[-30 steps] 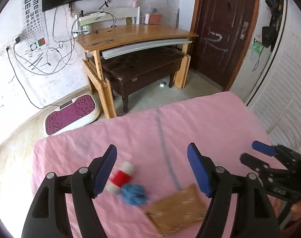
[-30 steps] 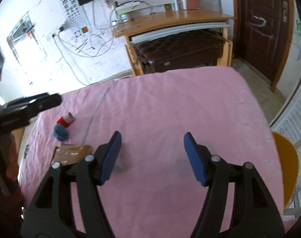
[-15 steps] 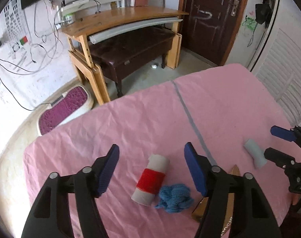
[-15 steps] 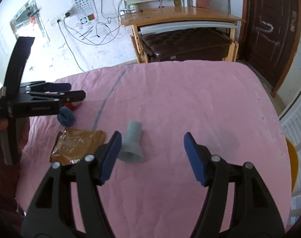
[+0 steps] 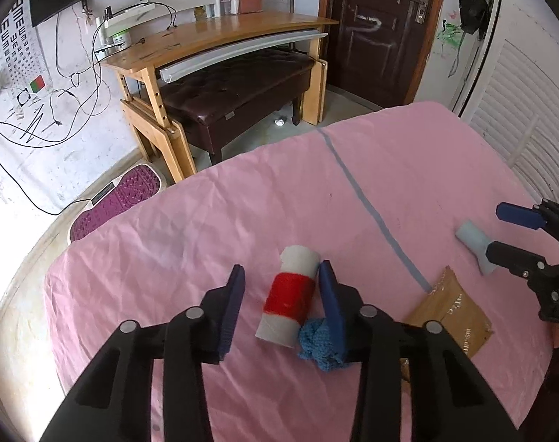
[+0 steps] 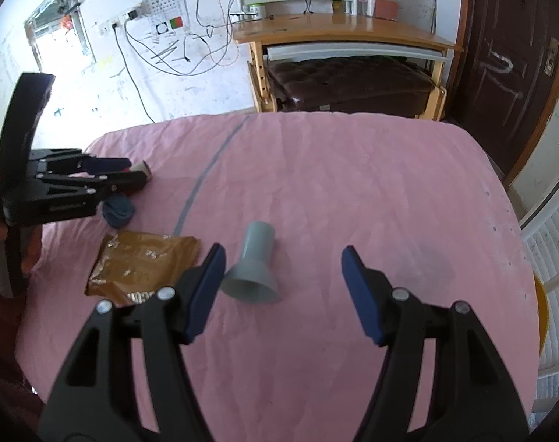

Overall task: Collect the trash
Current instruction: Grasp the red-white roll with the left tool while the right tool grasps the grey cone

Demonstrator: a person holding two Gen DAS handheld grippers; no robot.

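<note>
On the pink cloth lie a white roll with a red band [image 5: 292,296], a blue yarn wad [image 5: 318,346], a brown foil wrapper [image 5: 452,315] and a grey funnel-shaped cup [image 6: 253,270]. My left gripper [image 5: 281,300] is open, its jaws on either side of the roll, the right jaw close against it. My right gripper [image 6: 283,289] is open, the grey cup lying between its jaws, near the left one. The cup [image 5: 476,245], wrapper [image 6: 143,265] and yarn [image 6: 118,211] show in both views.
The pink-covered table [image 6: 353,184] ends near a wooden desk [image 5: 220,42] with a dark bench [image 5: 242,84] under it. A purple mat [image 5: 113,202] lies on the floor. A brown door [image 5: 382,25] and white louvred panels [image 5: 518,118] stand to the right.
My left gripper has moved down and forward so the roll now lies between its jaws, which have narrowed. My right gripper has come closer over the grey cup.
</note>
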